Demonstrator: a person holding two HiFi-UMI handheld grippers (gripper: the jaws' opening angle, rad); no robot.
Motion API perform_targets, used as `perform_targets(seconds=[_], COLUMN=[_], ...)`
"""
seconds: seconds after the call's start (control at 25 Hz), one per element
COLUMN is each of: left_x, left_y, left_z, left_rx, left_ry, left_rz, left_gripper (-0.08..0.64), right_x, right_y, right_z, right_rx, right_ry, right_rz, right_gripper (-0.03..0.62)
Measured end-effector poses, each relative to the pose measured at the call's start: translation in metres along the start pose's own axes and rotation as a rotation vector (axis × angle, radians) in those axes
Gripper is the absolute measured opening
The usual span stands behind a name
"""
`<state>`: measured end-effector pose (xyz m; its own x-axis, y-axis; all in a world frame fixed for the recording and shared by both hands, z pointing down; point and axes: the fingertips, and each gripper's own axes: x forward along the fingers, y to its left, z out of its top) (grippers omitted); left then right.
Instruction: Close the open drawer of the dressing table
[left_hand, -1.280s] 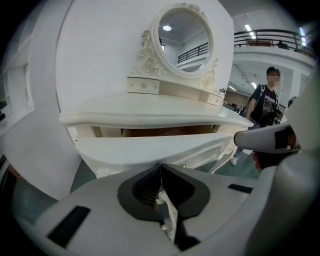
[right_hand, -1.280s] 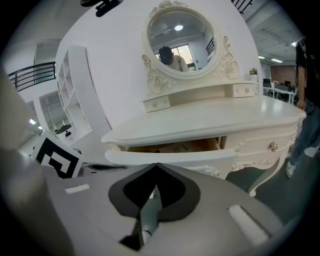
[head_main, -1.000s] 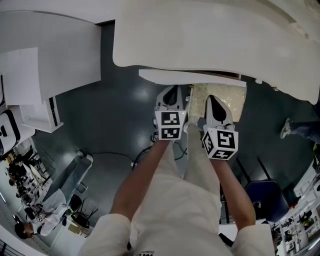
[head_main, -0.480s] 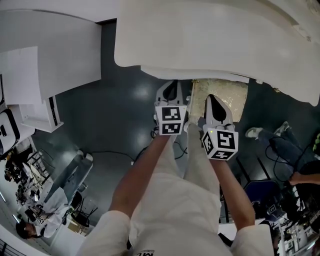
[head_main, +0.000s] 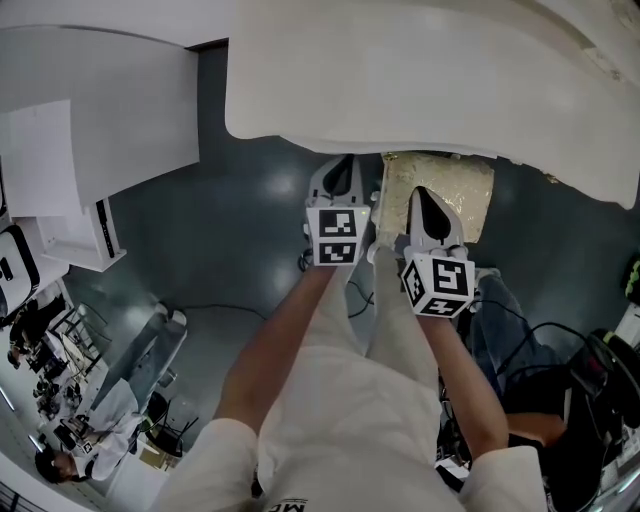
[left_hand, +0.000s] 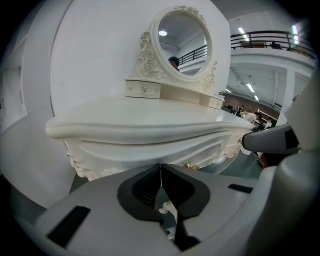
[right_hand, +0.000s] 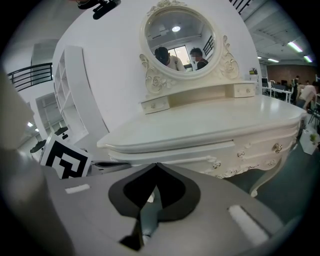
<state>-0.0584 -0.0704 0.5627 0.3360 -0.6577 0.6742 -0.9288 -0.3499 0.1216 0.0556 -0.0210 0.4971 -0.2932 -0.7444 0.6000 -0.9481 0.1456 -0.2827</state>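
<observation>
Jaws pressed together and holding nothing, the left gripper (left_hand: 161, 170) and right gripper (right_hand: 156, 169) are facing the drawer (right_hand: 200, 149); pushing gently, evenly, straight in looks best.

My left gripper (head_main: 344, 172) points at the front edge of the cream-white curved dressing table (head_main: 420, 80), its tip just under the overhang. My right gripper (head_main: 428, 202) is close beside it, over a gold speckled rectangular surface (head_main: 465, 185) on the dark grey glossy floor (head_main: 250, 230).
</observation>
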Motion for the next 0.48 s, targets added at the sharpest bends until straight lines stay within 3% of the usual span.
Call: perform_targets(seconds=[0.48], left_x=[0.013], left_y=[0.003], left_z=[0.014], left_rx=[0.018], left_ry=[-0.010], left_rz=[-0.027], left_gripper=[0.011], right_x=[0.002], right_y=[0.006], right_z=[0.009], right_rx=[0.006], right_ry=[-0.007], right_rz=[-0.021], right_gripper=[-0.002])
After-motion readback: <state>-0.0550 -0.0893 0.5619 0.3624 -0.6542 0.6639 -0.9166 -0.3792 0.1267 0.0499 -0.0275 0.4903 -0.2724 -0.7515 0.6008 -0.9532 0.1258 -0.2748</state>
